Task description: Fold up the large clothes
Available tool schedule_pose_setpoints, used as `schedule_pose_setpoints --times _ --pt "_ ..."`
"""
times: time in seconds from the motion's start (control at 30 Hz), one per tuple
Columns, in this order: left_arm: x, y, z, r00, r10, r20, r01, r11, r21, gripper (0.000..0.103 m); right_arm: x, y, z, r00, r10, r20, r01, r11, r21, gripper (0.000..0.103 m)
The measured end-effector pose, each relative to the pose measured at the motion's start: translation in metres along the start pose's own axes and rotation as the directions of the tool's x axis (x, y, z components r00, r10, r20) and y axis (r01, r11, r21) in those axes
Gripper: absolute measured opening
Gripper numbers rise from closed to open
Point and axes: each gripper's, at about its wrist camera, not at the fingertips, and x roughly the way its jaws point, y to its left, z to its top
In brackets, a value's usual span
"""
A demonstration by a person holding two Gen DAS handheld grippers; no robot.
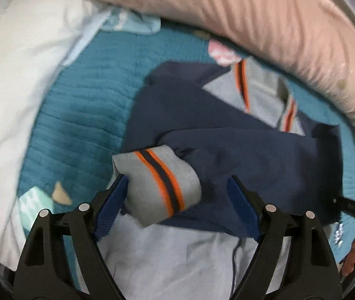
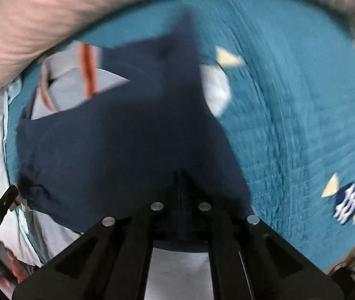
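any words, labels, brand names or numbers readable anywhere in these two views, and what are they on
None can be read in either view.
Navy and grey jacket: no readable label or logo; only orange and navy stripes on the cuff.
Teal quilt: only sewn patch shapes, no lettering.
Pink pillow and white bedding: plain or blurred print, no text.
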Motion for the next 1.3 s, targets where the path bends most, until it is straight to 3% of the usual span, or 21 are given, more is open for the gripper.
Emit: schedule_pose_setpoints --times 0.03,0.13,0.33,0.47,0.57,0.67,0.83,1.0,1.17,1.3 --pt "0.015 0.004 0.003 0.999 0.002 -0.037 -0.004 1.000 -0.029 0.063 0.006 -0.007 -0.001 1.000 -0.012 0.006 0.012 1.000 0.001 0.000" --pt "0.046 0.018 0.004 0.996 -0.016 -0.089 0.008 0.995 -0.096 0.060 0.012 -0.017 -0.002 0.999 0.033 0.024 -0.034 0.999 0.027 0.000" --pt "0.049 -0.006 0.005 0.991 0.106 -0.077 -0.106 0.994 0.007 0.059 0.008 -0.028 0.006 0.996 0.085 0.011 -0.086 0.992 0.088 0.000" --pt "0.030 -0.014 0.015 0.990 0.121 -0.066 -0.119 0.992 0.041 0.059 -0.023 -0.023 0.024 0.995 0.010 0.098 -0.016 0.998 0.063 0.000" --pt "0.016 -0.023 0.027 0.993 0.107 -0.044 -0.105 0.993 0.054 0.059 -0.027 -0.017 0.043 0.996 0.014 0.090 -0.020 0.998 0.065 0.002" --pt "0.017 -0.031 0.044 0.993 0.113 -0.018 -0.112 0.991 0.071 0.061 -0.026 -0.012 0.065 0.990 -0.057 0.131 0.051 0.998 0.045 0.002" --pt "0.057 -0.018 0.049 0.986 0.131 -0.101 -0.124 0.989 0.076 0.059 0.014 -0.037 0.091 0.994 -0.090 0.057 0.085 0.993 0.082 0.000" --pt "0.054 -0.018 0.027 0.986 0.145 -0.078 -0.135 0.983 0.121 0.059 0.012 -0.041 0.086 0.992 -0.078 0.097 0.072 0.995 0.064 0.000" --pt "0.022 -0.010 0.005 0.990 0.114 -0.086 -0.105 0.990 0.097 0.063 -0.031 -0.038 0.056 0.994 -0.013 0.106 0.009 0.999 0.036 0.003" --pt "0.037 0.007 -0.004 0.986 0.089 -0.142 -0.084 0.996 0.041 0.063 -0.019 -0.043 0.023 1.000 0.025 0.017 -0.025 0.999 0.036 0.001"
